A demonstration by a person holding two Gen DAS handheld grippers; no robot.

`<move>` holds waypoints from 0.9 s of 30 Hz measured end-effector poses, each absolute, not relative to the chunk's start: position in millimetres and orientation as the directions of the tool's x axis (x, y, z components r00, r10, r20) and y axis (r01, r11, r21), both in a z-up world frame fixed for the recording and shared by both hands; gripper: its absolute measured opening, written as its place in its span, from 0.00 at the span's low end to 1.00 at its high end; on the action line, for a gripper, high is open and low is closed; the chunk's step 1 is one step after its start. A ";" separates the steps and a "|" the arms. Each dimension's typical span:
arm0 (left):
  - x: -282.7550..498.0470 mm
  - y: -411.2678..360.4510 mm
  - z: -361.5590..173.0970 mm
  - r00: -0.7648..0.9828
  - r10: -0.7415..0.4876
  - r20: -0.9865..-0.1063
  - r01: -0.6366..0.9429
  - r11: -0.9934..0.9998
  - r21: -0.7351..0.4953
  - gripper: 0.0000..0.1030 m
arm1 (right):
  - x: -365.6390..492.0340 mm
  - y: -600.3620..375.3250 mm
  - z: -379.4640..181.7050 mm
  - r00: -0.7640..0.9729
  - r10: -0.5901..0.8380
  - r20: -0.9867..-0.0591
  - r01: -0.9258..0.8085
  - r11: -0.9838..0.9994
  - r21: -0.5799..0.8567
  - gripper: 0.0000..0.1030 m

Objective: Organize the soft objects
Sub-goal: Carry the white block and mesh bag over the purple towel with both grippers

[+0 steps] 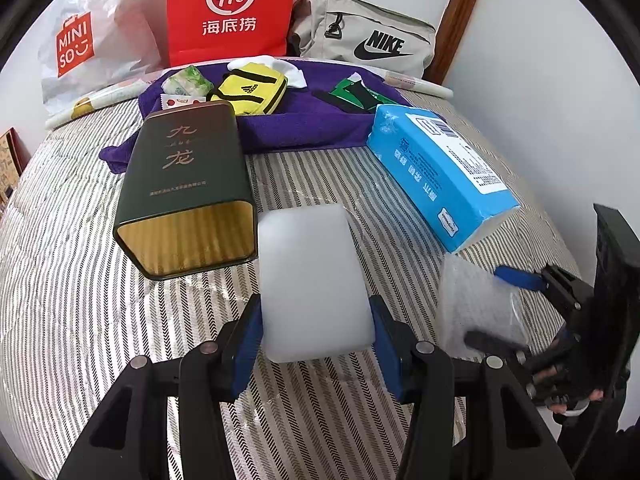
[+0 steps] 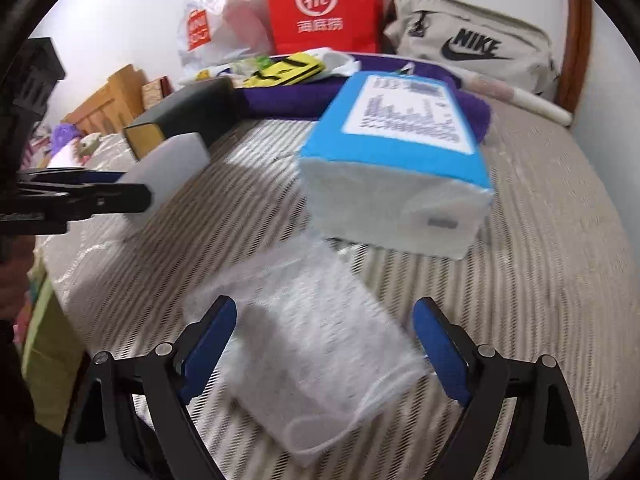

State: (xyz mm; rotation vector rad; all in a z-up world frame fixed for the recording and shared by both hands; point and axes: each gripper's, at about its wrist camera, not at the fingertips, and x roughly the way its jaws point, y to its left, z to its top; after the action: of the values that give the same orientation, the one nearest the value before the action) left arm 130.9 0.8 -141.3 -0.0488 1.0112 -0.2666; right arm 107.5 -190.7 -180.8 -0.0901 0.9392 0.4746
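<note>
My left gripper [image 1: 316, 332] is shut on a white foam block [image 1: 312, 280], held just above the striped bedcover next to the open end of a dark green tin [image 1: 188, 188]. The block also shows in the right wrist view [image 2: 168, 168]. My right gripper [image 2: 324, 344] is open around a clear bag of white pads [image 2: 316, 356] that lies on the cover; the pads do not touch it. That bag also shows in the left wrist view [image 1: 476, 304]. A blue tissue pack [image 2: 400, 168] lies just beyond it.
A purple towel [image 1: 304, 124] at the back holds a yellow pouch [image 1: 252, 88], a small green packet [image 1: 188, 82] and a green wrapper [image 1: 360, 94]. Behind stand a red paper bag [image 1: 230, 8], a Miniso bag [image 1: 80, 44] and a Nike bag [image 1: 368, 40]. A wall is at right.
</note>
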 end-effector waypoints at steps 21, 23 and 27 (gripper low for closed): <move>116.6 7.7 -122.6 0.539 -0.215 -0.814 0.153 0.976 -0.157 0.49 | 87.8 -178.7 -176.4 0.550 0.321 -0.771 -0.477 0.879 0.026 0.10; 113.1 9.7 -117.6 0.551 -0.207 -0.809 0.145 0.978 -0.152 0.49 | 87.0 -181.4 -173.7 0.536 0.348 -0.769 -0.484 0.873 0.057 0.08; 108.4 13.3 -108.4 0.567 -0.198 -0.800 0.134 0.980 -0.147 0.48 | 81.9 -183.5 -165.9 0.539 0.374 -0.754 -0.490 0.868 0.080 0.05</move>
State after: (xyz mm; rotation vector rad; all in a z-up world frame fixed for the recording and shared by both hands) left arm 108.4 13.3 -108.4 -0.0725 0.9484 -0.1950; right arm 81.9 -183.5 -165.9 -0.1470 0.8592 0.5157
